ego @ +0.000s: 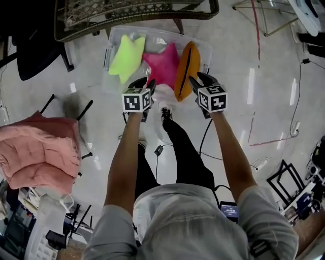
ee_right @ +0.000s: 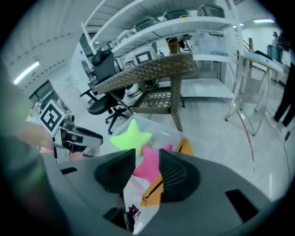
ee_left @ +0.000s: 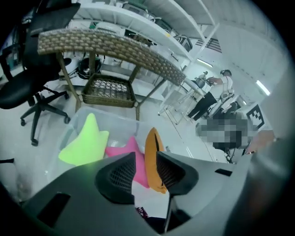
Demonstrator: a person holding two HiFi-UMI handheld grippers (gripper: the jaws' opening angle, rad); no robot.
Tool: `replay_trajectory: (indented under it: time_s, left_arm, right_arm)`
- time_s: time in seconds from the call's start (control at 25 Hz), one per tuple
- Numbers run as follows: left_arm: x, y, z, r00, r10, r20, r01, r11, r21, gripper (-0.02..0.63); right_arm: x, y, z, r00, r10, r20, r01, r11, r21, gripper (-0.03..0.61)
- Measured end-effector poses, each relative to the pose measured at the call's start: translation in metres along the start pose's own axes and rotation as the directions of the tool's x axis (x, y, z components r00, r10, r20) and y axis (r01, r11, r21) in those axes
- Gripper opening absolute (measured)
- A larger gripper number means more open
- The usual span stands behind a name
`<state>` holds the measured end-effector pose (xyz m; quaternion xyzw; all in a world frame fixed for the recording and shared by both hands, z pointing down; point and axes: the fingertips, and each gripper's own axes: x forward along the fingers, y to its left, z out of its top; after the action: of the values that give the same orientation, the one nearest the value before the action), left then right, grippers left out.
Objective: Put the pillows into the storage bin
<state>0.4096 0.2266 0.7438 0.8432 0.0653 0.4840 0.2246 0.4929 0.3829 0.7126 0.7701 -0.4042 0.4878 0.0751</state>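
Note:
A clear storage bin (ego: 112, 44) stands on the floor in front of me. Inside it lie a yellow-green star pillow (ego: 127, 57), a pink star pillow (ego: 162, 66) and an orange pillow (ego: 187, 68) standing on edge at the right. My left gripper (ego: 147, 85) hovers over the bin's near edge, open, with nothing between its jaws. The right gripper (ego: 195, 81) is beside the orange pillow, also open and empty. Past the left gripper (ee_left: 144, 159) I see the pink pillow (ee_left: 124, 150) and the orange pillow (ee_left: 152, 152). Beyond the right gripper (ee_right: 147, 159) is the pink pillow (ee_right: 148, 161).
A wicker chair (ego: 132, 15) stands just behind the bin, a black office chair (ego: 35, 51) at the far left. A pile of pink cushions (ego: 40, 152) lies to my left. Cables (ego: 208, 132) run over the floor by my feet. A person (ee_left: 216, 92) stands far off by shelving.

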Motion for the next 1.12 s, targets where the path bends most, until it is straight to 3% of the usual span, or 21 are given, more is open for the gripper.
replay_trajectory:
  time_s: [0.12,0.24,0.4,0.56,0.64,0.76,0.84,1.0,1.12]
  left_arm:
    - [-0.058,0.019,0.015,0.994,0.058,0.097,-0.053,0.997,-0.048,0.098]
    - [-0.127,0.038,0.027,0.971,0.122,0.208,-0.107,0.991,-0.080,0.044]
    - [-0.235,0.076,0.017,0.899,0.270,0.346,-0.234,0.962,-0.141,0.015]
    - [-0.360,0.104,-0.022,0.821,0.384,0.423,-0.318,0.922,-0.219,0.014]
    - [-0.428,0.115,-0.043,0.761,0.449,0.468,-0.370,0.893,-0.255,0.015]
    - [-0.532,0.130,-0.069,0.621,0.567,0.541,-0.466,0.822,-0.327,0.015]
    - [-0.593,0.131,-0.089,0.539,0.621,0.569,-0.513,0.778,-0.363,0.015]
    - [-0.694,0.125,-0.124,0.429,0.683,0.591,-0.591,0.707,-0.388,0.015]
    - [-0.761,0.114,-0.142,0.349,0.718,0.603,-0.639,0.653,-0.407,0.014]
  right_arm:
    - [-0.013,0.048,0.030,0.998,0.067,-0.001,-0.067,0.986,-0.152,0.120]
    - [-0.024,0.097,0.060,0.990,0.143,0.004,-0.137,0.955,-0.264,0.077]
    - [-0.032,0.185,0.113,0.957,0.287,0.037,-0.247,0.877,-0.412,0.043]
    - [-0.070,0.297,0.151,0.914,0.396,0.090,-0.283,0.780,-0.558,0.025]
    - [-0.093,0.357,0.167,0.881,0.460,0.109,-0.296,0.717,-0.632,0.025]
    - [-0.126,0.450,0.200,0.810,0.572,0.131,-0.305,0.602,-0.738,0.025]
    - [-0.153,0.503,0.210,0.764,0.629,0.144,-0.308,0.552,-0.775,0.025]
    - [-0.204,0.592,0.207,0.702,0.695,0.157,-0.301,0.489,-0.819,0.025]
    - [-0.237,0.655,0.196,0.651,0.749,0.123,-0.320,0.418,-0.850,0.025]
